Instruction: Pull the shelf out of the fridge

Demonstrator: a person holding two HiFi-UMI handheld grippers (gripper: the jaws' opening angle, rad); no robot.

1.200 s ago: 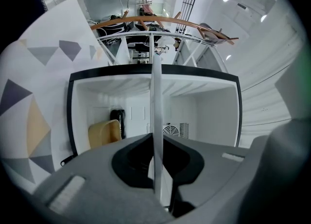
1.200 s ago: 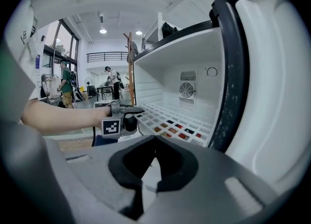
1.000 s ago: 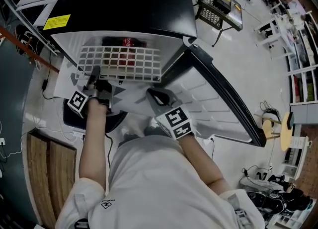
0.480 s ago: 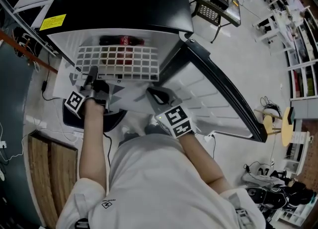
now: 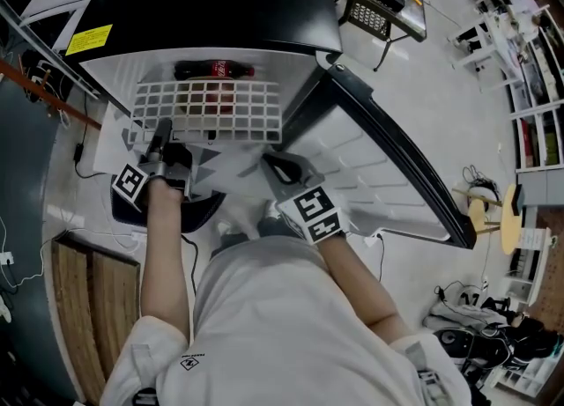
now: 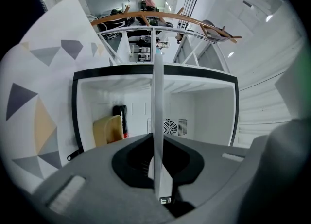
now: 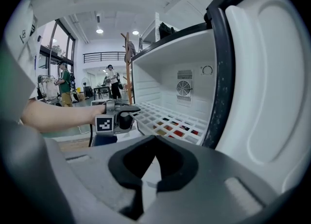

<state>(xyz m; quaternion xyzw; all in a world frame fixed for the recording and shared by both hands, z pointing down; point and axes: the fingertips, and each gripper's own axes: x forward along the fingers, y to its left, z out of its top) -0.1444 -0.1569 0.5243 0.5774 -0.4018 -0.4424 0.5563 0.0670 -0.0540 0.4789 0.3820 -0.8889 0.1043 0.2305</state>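
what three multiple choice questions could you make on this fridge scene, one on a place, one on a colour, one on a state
1. Where does the left gripper grip?
A) the front edge of the wire shelf
B) the top of the fridge
C) the bottle at the back

2. What colour is the wire shelf?
A) black
B) white
C) red

3. How does the fridge door stand?
A) shut
B) open
C) taken off

Answers:
1 A, the left gripper view shows the shelf's edge clamped between its fingers.
2 B, the head view shows it as a white grid sticking out of the fridge.
3 B, it swings out at the fridge's right in the head view, its inner side showing.
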